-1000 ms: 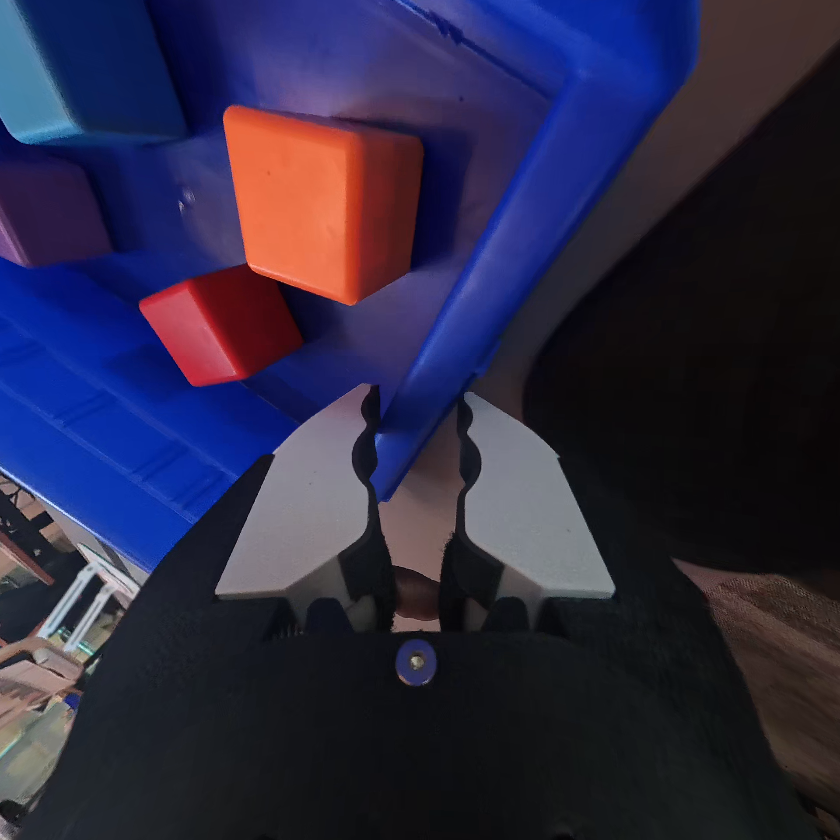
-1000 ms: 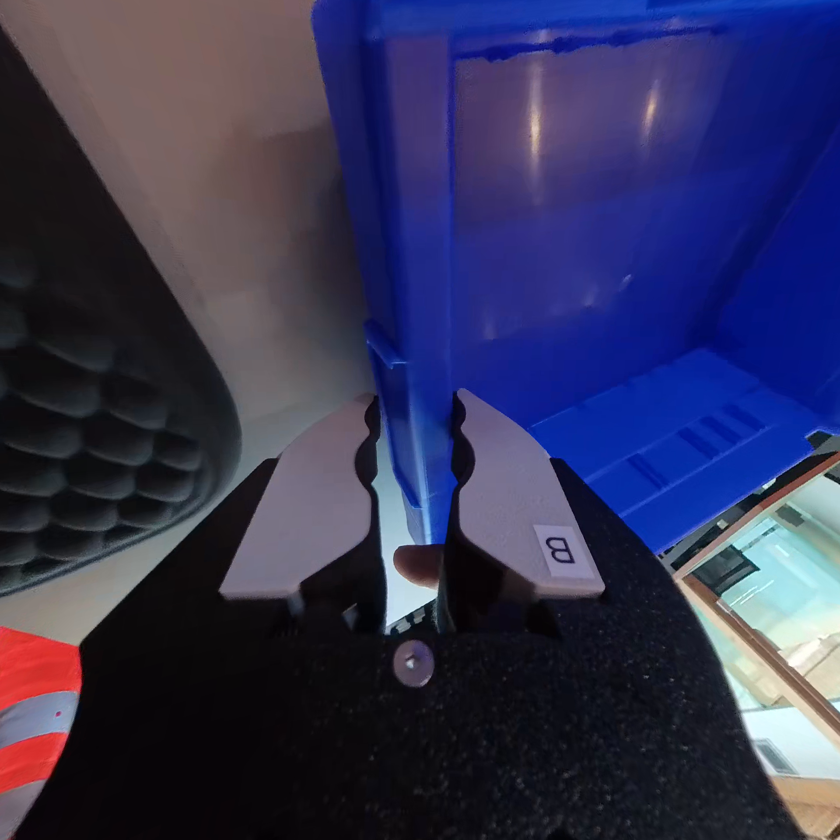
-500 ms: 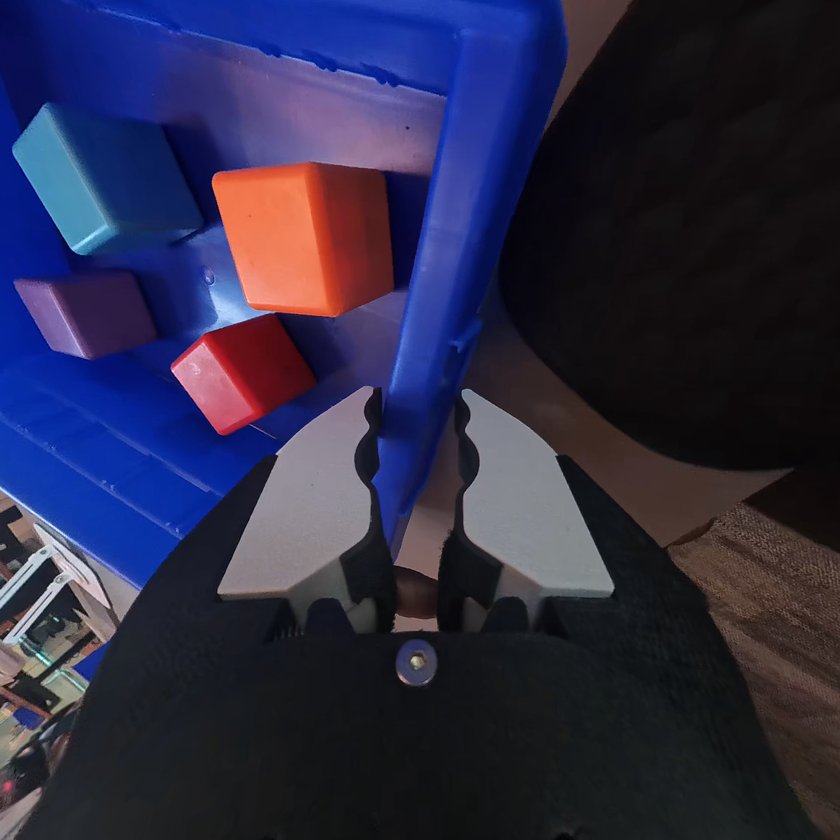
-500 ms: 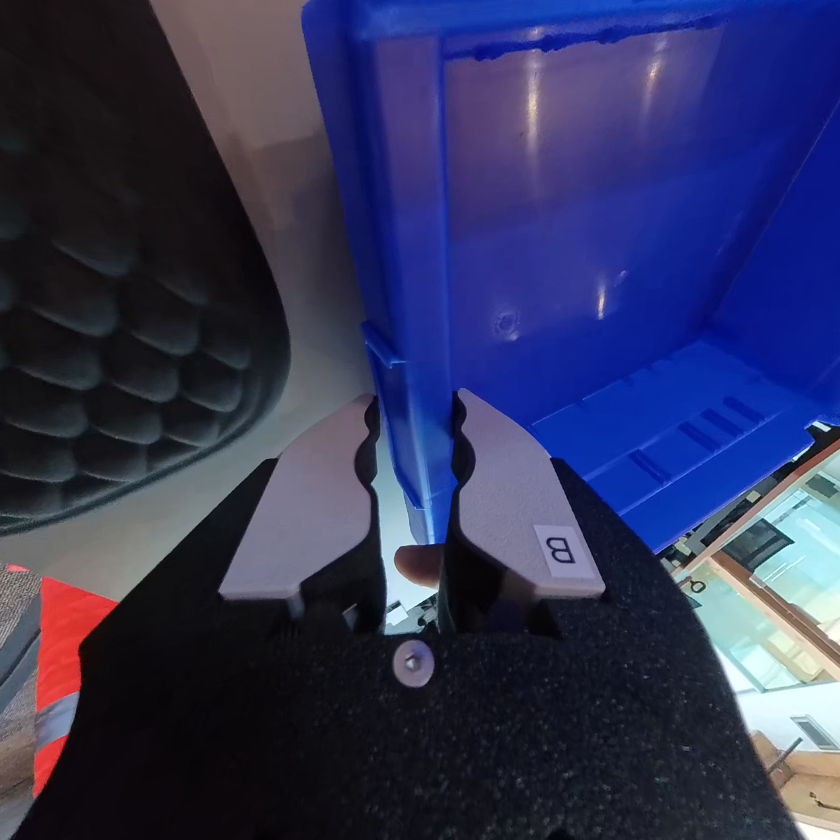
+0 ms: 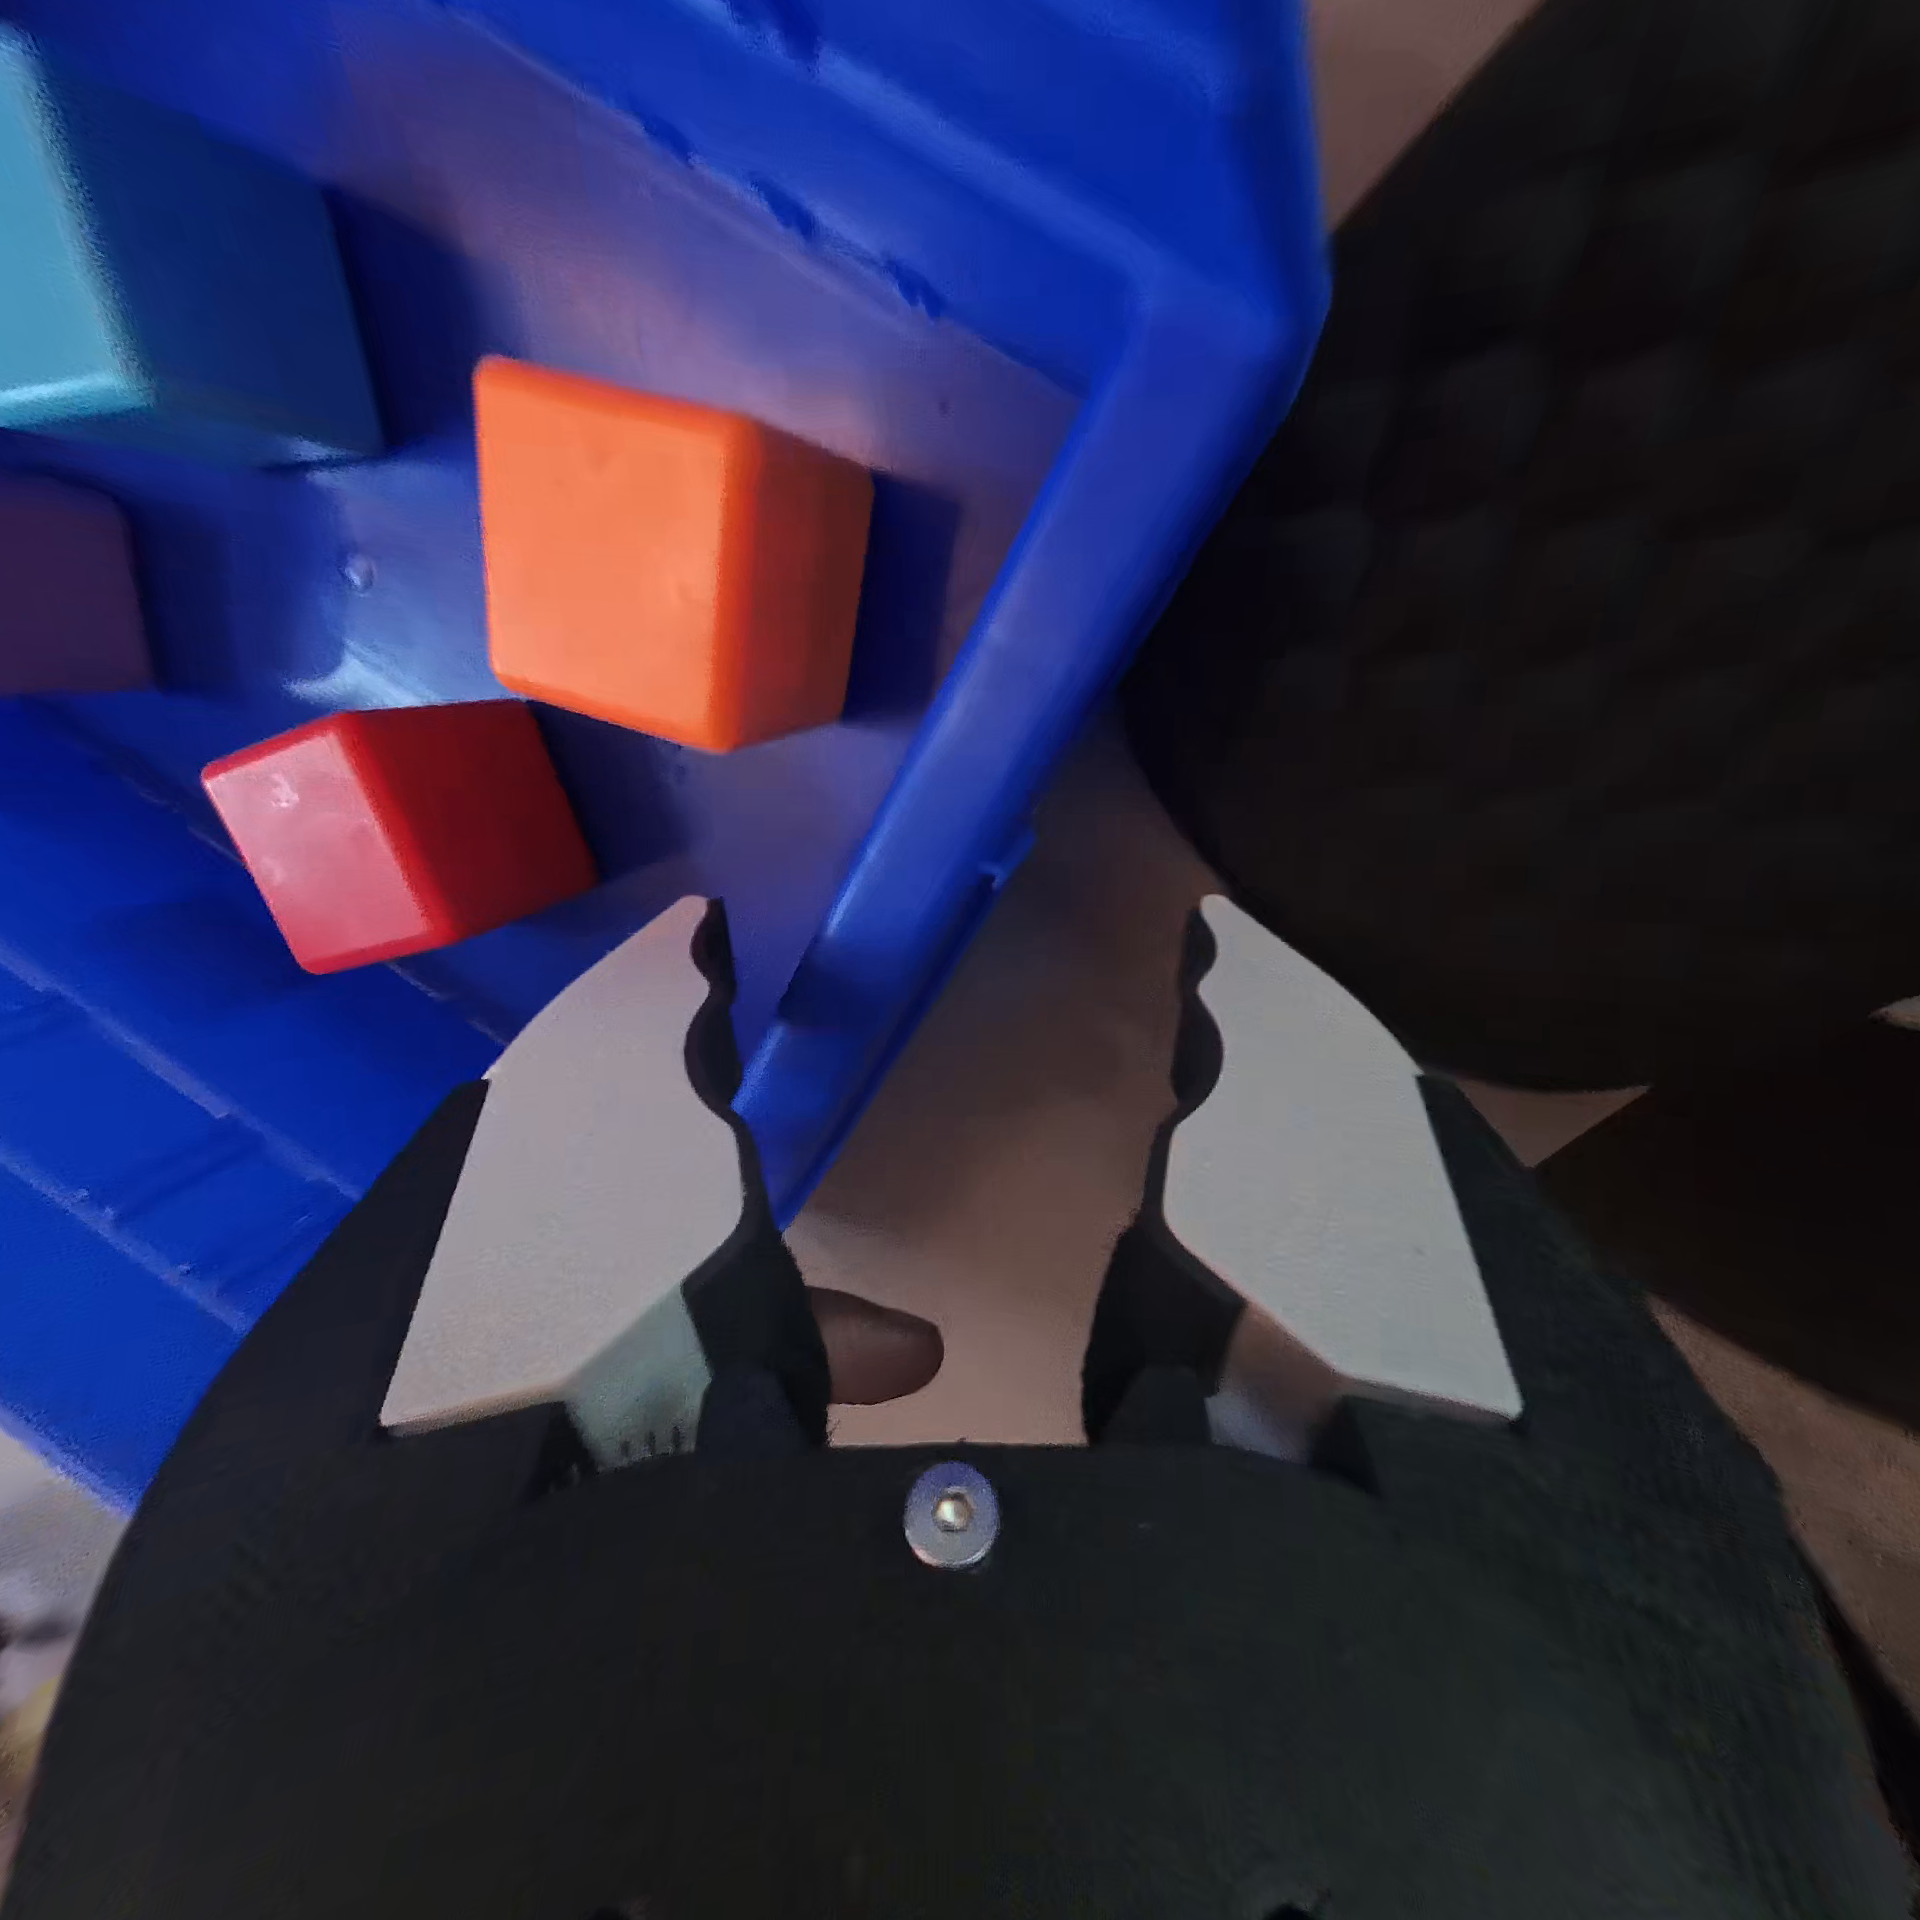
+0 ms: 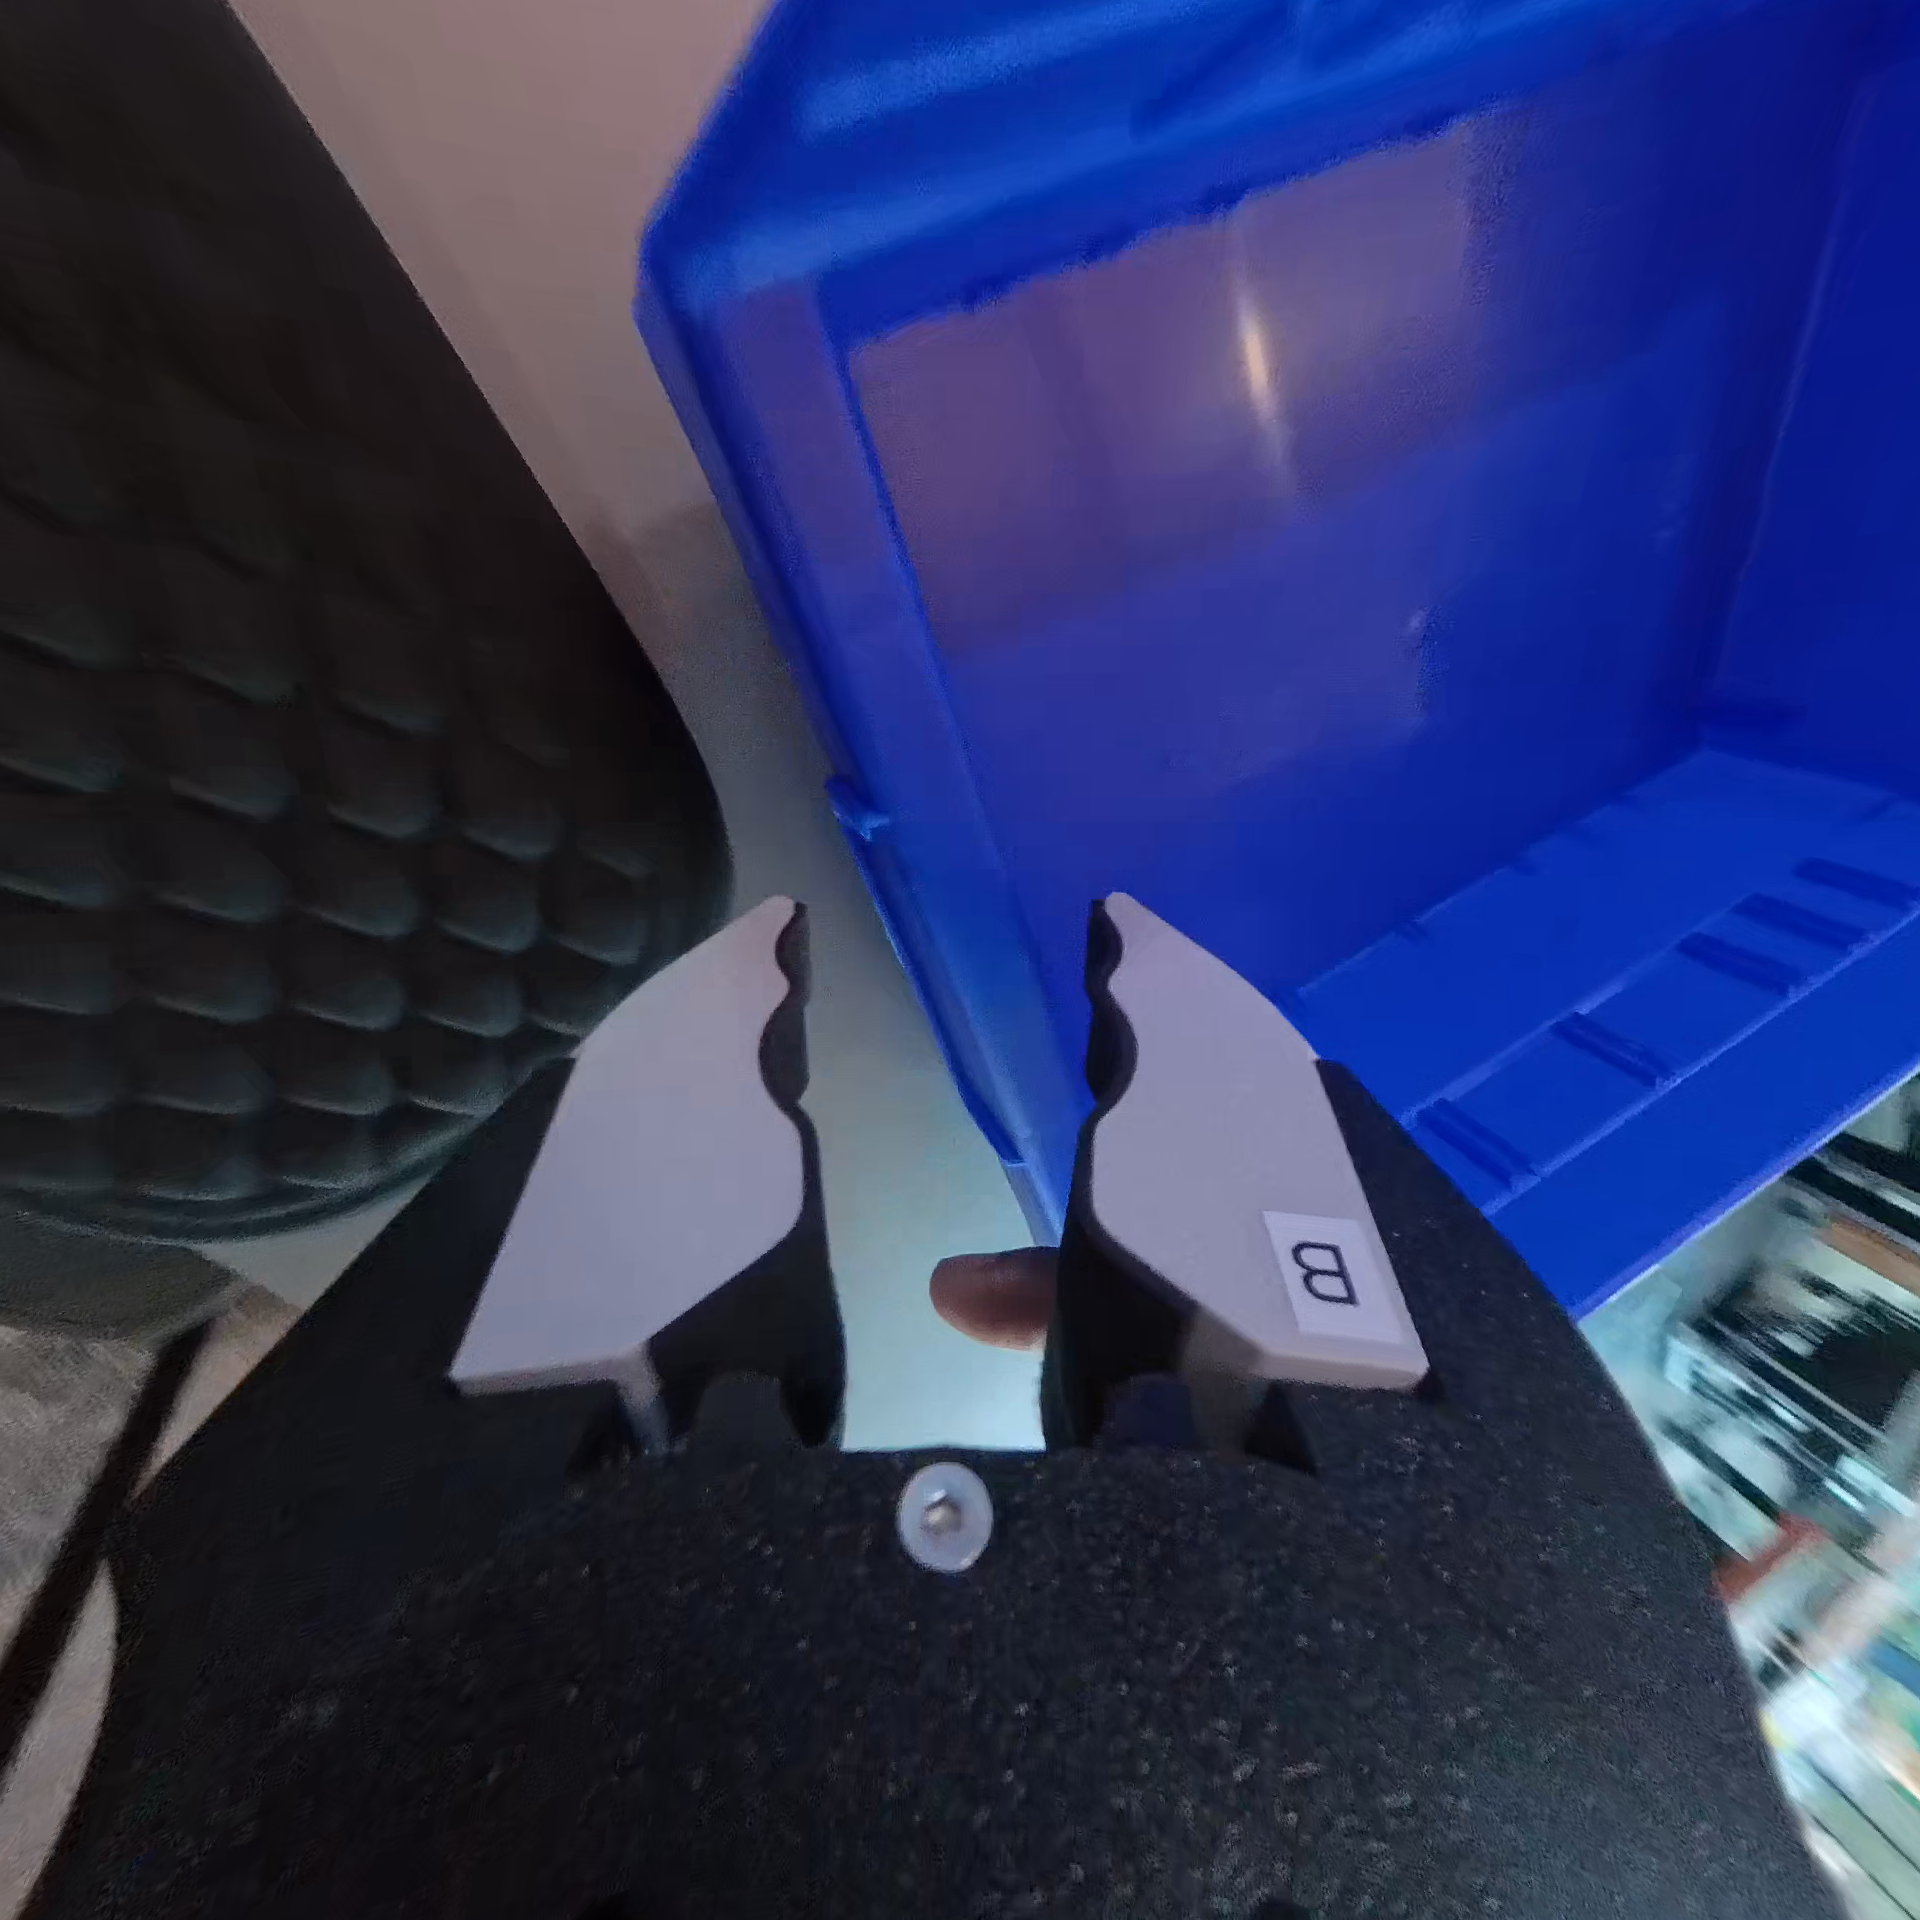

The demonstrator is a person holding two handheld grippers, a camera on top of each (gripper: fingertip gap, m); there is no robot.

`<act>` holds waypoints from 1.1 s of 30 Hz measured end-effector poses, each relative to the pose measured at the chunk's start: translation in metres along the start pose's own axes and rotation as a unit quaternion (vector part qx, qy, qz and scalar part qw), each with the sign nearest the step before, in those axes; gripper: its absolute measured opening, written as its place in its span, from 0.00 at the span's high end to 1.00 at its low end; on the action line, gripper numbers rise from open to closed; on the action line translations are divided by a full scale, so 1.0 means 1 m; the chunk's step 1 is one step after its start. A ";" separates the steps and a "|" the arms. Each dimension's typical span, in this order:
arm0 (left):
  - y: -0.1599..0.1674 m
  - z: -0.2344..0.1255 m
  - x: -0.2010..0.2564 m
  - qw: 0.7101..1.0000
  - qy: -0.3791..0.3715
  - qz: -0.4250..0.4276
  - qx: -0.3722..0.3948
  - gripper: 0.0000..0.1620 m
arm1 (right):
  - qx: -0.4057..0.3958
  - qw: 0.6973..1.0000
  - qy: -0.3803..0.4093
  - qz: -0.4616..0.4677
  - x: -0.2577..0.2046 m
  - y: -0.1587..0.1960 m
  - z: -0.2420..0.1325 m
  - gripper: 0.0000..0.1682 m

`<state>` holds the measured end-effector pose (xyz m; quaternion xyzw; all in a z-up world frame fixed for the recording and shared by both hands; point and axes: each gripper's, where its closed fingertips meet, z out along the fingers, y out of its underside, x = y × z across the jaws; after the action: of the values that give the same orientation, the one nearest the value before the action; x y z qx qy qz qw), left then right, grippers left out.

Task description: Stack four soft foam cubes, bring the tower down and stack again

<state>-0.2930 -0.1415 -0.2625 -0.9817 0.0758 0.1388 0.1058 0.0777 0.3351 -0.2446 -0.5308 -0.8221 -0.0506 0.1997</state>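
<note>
Left wrist view: both claws (image 5: pixel 951 914) (image 6: pixel 940 914) gape astride the blue bin's (image 5: pixel 1039 665) rim, cubes inside.

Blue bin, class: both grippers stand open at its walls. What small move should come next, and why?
Probably draw the left gripper back off the blue bin wall and reach in for the orange cube. Both grippers are open, the right gripper too, and the cubes lie loose, unstacked.

4 cubes lie loose, unstacked: orange cube (image 5: pixel 665 551), red cube (image 5: pixel 395 831), teal cube (image 5: pixel 156 301), purple cube (image 5: pixel 62 592).
</note>
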 end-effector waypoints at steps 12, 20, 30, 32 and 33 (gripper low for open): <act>-0.094 -0.108 -0.036 0.857 -0.059 -0.234 0.455 0.10 | 0.520 0.831 -0.050 0.191 0.013 -0.119 -0.121 0.12; -0.078 -0.102 -0.049 0.894 -0.148 -0.163 0.389 0.28 | 0.589 0.763 0.040 0.264 0.046 -0.112 -0.136 0.12; -0.055 -0.016 -0.051 0.992 0.045 -0.028 0.116 0.59 | 0.596 0.766 0.018 0.240 0.032 -0.125 -0.131 0.12; -0.049 0.002 -0.049 0.995 0.069 -0.006 0.070 0.57 | 0.593 0.770 0.019 0.235 0.031 -0.127 -0.130 0.12; -0.048 0.009 -0.049 0.996 0.074 0.003 0.056 0.56 | 0.592 0.771 0.018 0.232 0.030 -0.127 -0.131 0.12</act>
<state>-0.3332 -0.0872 -0.2475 -0.9816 0.0942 0.0621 0.1541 -0.0107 0.2676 -0.0971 -0.4813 -0.5370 0.4844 0.4953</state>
